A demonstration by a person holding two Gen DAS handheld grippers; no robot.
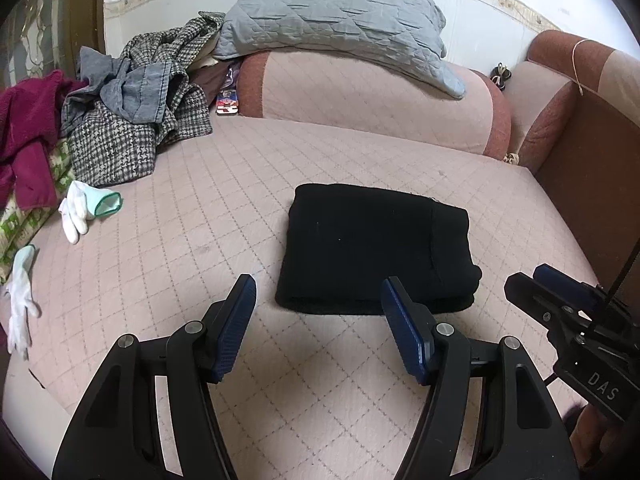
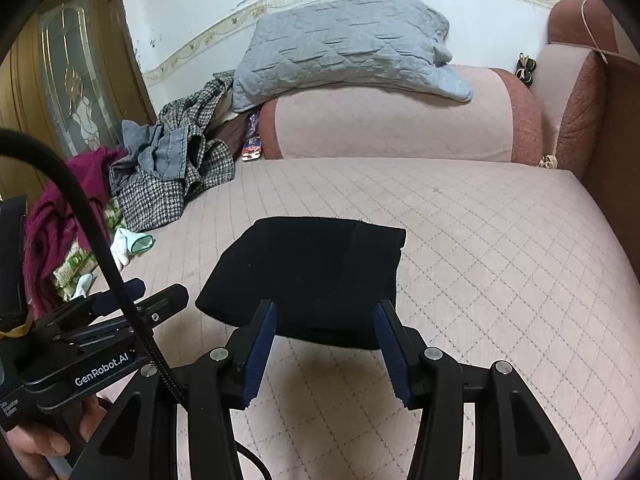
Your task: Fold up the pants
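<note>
The black pants [image 1: 376, 248] lie folded into a compact rectangle on the pink quilted sofa seat [image 1: 200, 216]. My left gripper [image 1: 318, 292] is open and empty, just in front of the pants' near edge. My right gripper [image 2: 325, 318] is open and empty, its fingertips at the near edge of the pants [image 2: 308, 276]. The right gripper also shows at the right edge of the left wrist view [image 1: 560, 300], beside the pants. The left gripper shows at the left of the right wrist view [image 2: 120, 304].
A heap of clothes [image 1: 120, 112] fills the back left corner, with white gloves [image 1: 78, 210] in front of it. A grey quilted cushion [image 1: 340, 28] lies on the sofa back. The brown armrest [image 1: 580, 152] bounds the right side.
</note>
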